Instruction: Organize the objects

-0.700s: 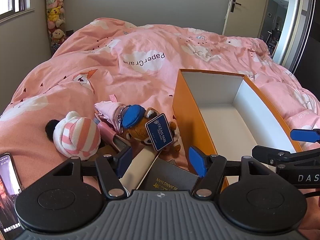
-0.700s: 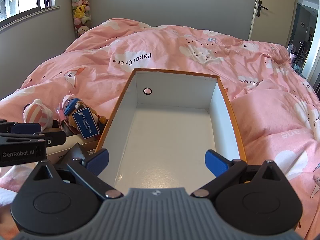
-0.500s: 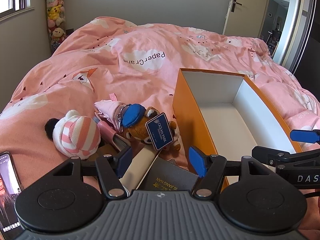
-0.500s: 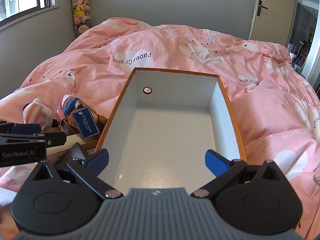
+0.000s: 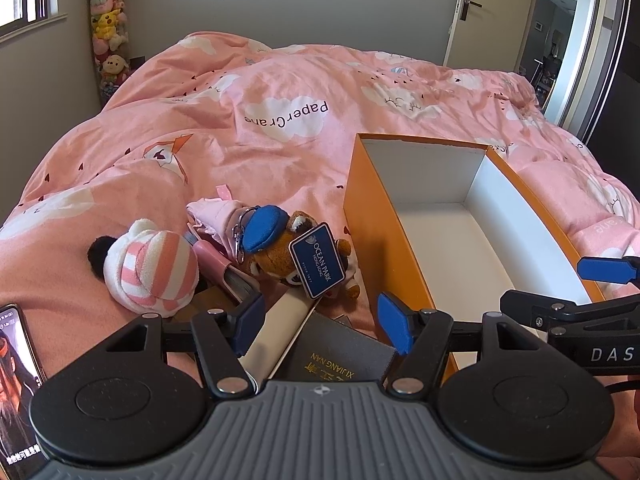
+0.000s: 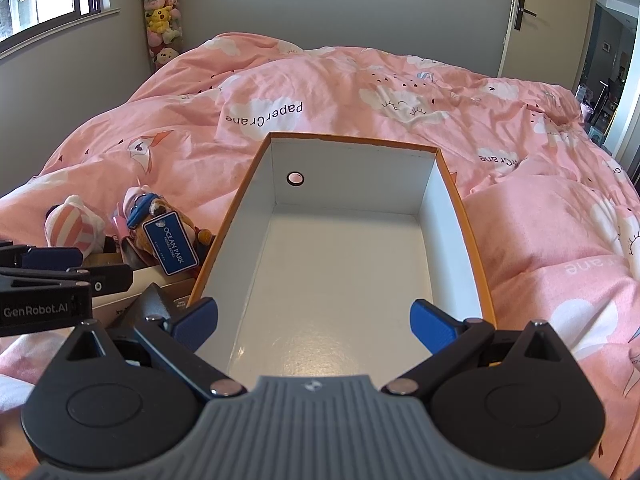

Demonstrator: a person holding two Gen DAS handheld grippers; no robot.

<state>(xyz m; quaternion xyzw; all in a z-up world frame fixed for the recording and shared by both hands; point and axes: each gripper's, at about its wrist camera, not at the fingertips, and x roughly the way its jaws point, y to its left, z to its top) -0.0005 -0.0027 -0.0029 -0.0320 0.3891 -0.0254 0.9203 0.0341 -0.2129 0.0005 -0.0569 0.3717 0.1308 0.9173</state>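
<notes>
box: orange box (image 6: pixel 460 216) with a white inside lies open on the pink duvet (image 5: pixel 280 92), nothing in it yet; long axis runs away from the cameras
pile: just beside the box's left wall, a striped plush (image 5: pixel 154 270), a brown bear (image 5: pixel 280 258) with a blue tag (image 5: pixel 318 261), a pink pouch (image 5: pixel 216 216), a dark booklet (image 5: pixel 340 354) and a cream slab (image 5: pixel 276 332); a phone (image 5: pixel 16 384) lies further left
left gripper (image 5: pixel 320 320): jaws wide apart, nothing held; it hangs tilted down over the near end of the pile, with the booklet and cream slab showing in the gap between its fingers
right gripper (image 6: pixel 314 318): spread to its widest, empty, hanging over the near end of the box
key relation: the pile lies ahead of and under the left gripper, left of the box, so the left hand is plainly nearer; the booklet is nearest, with its long axis slanting up to the right from the gripper's line, the bear just beyond it
likely next: left takes one item and carries it rightward over the orange wall
risk: the bear's tag and keyring may snag a neighbour on the lift
</notes>
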